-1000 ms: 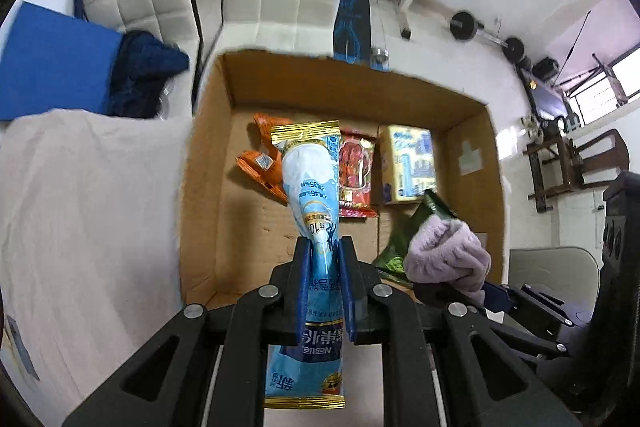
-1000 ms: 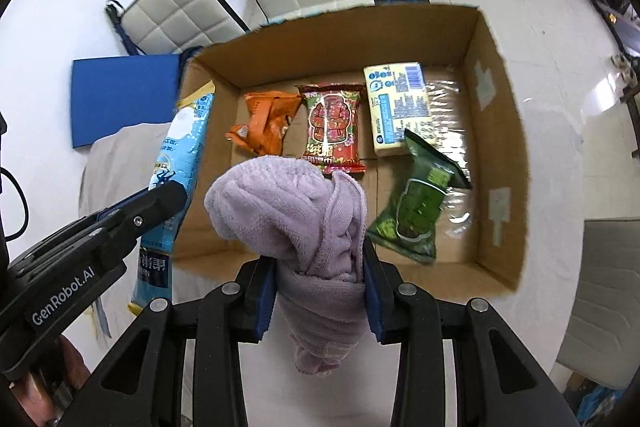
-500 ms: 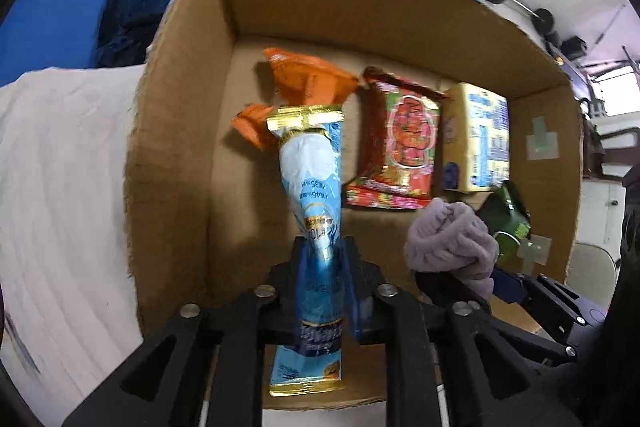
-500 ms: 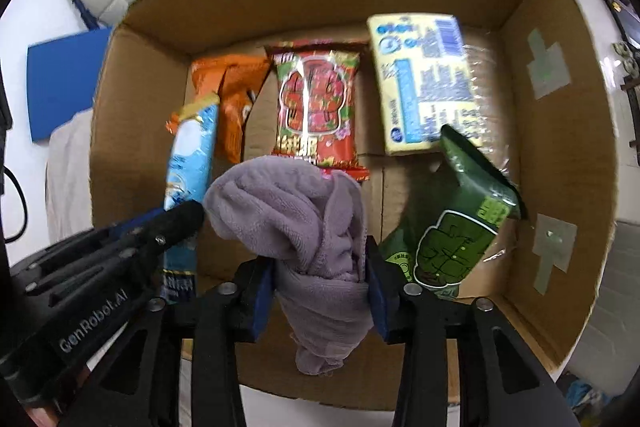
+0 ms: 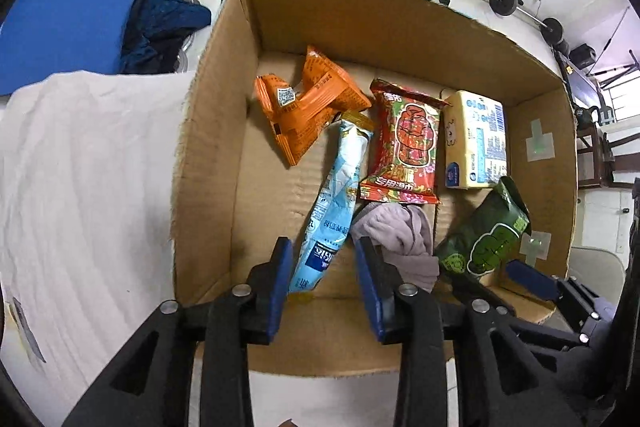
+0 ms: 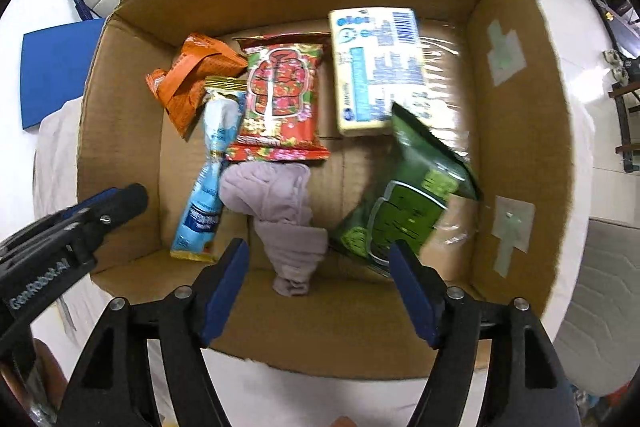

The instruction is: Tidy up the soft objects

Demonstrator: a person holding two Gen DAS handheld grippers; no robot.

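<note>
A crumpled lilac cloth is seen lying on the floor of the cardboard box, beside a long pale-blue packet laid lengthwise, tilted, touching it.

My left gripper was a black plastic frame, its two arms cut through with triangular openings and pinned by round silver screws. Its fingers wore flat blue pads on their inner faces. My right gripper was built the same way: black linkage, silver screw heads at the joints, blue pads lining each finger. In the right wrist view, the left one's black side carried white lettering that read "GenRobot.AI", with a small screw near its blue-edged tip.
</note>
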